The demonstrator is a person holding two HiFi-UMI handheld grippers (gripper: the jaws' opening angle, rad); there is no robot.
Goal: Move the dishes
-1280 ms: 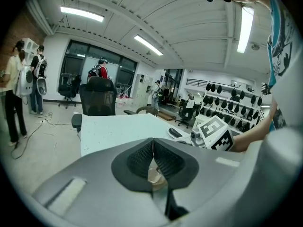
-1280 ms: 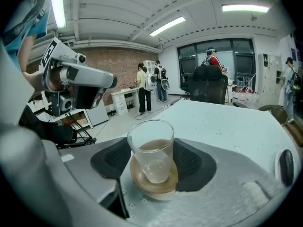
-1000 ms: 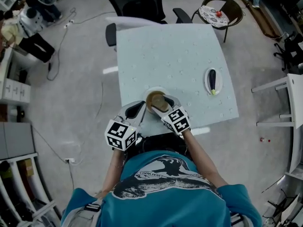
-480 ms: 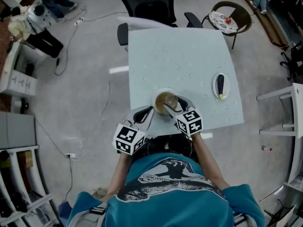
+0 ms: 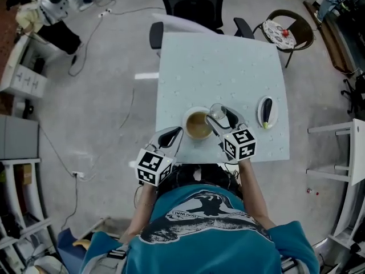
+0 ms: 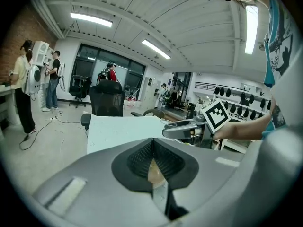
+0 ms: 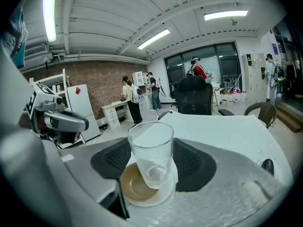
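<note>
A clear drinking glass (image 7: 151,148) is upright between the pads of my right gripper (image 5: 219,114), which is shut on it and holds it in the air. Below and just left of it a brown bowl (image 5: 197,125) with a white rim sits near the front edge of the pale blue table (image 5: 222,67). In the right gripper view the bowl (image 7: 134,189) shows under the glass. My left gripper (image 5: 174,132) hovers at the table's front edge, left of the bowl, its jaws shut with nothing in them. A small white plate with a dark aubergine (image 5: 266,112) lies to the right.
A black office chair (image 5: 191,4) stands at the table's far side and a round wicker chair (image 5: 290,33) at the far right corner. Cables trail over the grey floor on the left. People stand far off by the brick wall (image 7: 128,100).
My right gripper has risen and shifted right with the glass, away from over the bowl. The left gripper has stayed nearly where it was.
</note>
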